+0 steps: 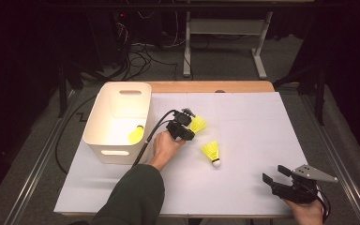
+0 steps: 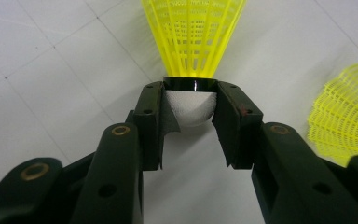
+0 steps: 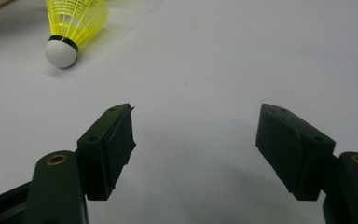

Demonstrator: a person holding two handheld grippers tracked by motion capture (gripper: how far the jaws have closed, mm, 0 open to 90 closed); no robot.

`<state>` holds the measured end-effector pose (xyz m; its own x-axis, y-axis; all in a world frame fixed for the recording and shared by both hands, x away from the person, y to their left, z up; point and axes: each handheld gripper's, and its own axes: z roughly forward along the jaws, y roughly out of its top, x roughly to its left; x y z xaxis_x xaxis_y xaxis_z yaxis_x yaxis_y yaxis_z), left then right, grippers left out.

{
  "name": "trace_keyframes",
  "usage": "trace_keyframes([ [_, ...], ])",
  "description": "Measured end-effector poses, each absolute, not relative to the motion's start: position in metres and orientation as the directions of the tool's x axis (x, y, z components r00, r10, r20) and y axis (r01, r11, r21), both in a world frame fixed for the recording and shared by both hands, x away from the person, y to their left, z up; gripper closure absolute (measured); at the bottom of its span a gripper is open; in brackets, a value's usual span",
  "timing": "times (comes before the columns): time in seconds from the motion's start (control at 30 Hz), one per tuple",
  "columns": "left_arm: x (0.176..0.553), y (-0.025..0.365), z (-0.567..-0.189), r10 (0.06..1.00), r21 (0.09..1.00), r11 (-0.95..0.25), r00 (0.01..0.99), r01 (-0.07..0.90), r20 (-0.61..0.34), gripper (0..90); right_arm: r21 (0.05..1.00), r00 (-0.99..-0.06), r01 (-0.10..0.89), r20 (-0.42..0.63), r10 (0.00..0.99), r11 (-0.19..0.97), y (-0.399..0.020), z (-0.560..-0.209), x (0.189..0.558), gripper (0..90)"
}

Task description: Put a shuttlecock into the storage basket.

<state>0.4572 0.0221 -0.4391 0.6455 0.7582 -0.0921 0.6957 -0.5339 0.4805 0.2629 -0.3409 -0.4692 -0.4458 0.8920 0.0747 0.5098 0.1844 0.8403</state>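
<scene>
1. Left gripper [image 1: 187, 125] pinching a yellow shuttlecock [image 2: 193, 44] by its white cork, at 3 o'clock of the white bin [image 1: 98, 136].
2. Second shuttlecock [image 1: 212, 153] lying at 5 o'clock of the first.
3. Right gripper [image 3: 196, 140] resting with fingers spread, holding nothing.

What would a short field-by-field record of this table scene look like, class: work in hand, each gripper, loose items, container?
work in hand: picking up a shuttlecock
left gripper: jaws shut on the shuttlecock's white cork
right gripper: jaws open, nothing between them
loose items: second shuttlecock lying on the white table
container: white bin, one shuttlecock inside
</scene>
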Motion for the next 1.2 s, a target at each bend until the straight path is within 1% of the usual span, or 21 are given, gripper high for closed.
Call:
trace_keyframes([
  [0.33,0.455,0.028,-0.43,0.772,0.475,-0.527,0.63,0.705,-0.079,64.6,0.841,-0.442,0.511,0.079,0.894,0.178,-0.342,-0.469,0.263,28.3],
  [1.2,0.443,0.034,-0.405,0.782,0.471,-0.515,0.617,0.716,-0.085,64.6,0.842,-0.444,0.509,0.075,0.893,0.182,-0.341,-0.469,0.263,28.3],
])
